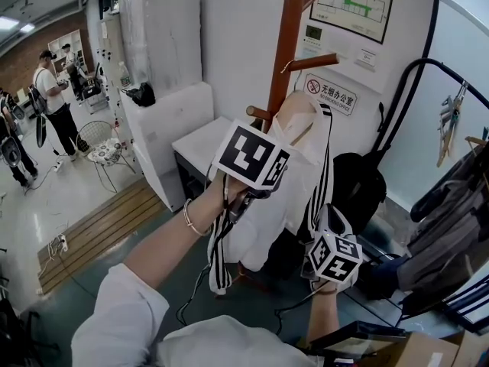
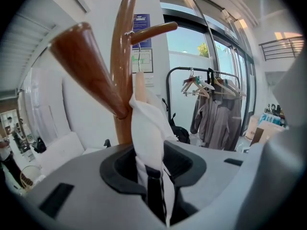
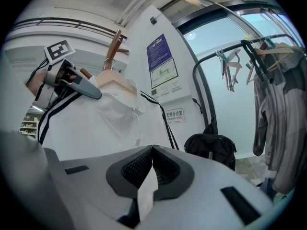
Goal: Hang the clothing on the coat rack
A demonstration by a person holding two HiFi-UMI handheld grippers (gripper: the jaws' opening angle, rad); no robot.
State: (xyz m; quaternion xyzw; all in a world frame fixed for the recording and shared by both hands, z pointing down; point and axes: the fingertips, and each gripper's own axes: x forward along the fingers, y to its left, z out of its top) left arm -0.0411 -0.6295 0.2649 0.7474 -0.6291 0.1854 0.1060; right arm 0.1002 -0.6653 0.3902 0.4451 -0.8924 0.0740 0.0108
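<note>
Far off on the left, people (image 1: 52, 98) stand on the shiny floor, with a wire chair (image 1: 103, 142) nearer in and a panel of wooden slats (image 1: 99, 232) lying on the floor closer to me.

My left gripper (image 2: 152, 158) is raised close against the coat rack (image 1: 286, 48). Its jaws stand wide apart. A fold of the white top (image 1: 294, 197), with its black stripe, runs up between them, but the pads are not pressing on it, so that side has hold of nothing. In the left gripper view the brown pole and one thick peg (image 2: 88, 66) rise just beyond the jaws.

The white top hangs against the rack's pole on a pale wooden hanger (image 1: 296, 117), its body dropping towards the floor and black stripes running down the sleeves. Which peg carries the hanger I cannot tell.

My right gripper (image 3: 152, 150) is lower and to the right, near the garment's hem side. Its jaws are closed tip to tip, pinching a strip of the white top.

Right of the top, a black backpack (image 1: 357, 183) sits by the wall. Further right stands a black clothes rail (image 1: 428, 71) with grey garments (image 1: 451, 228) hanging from it.
</note>
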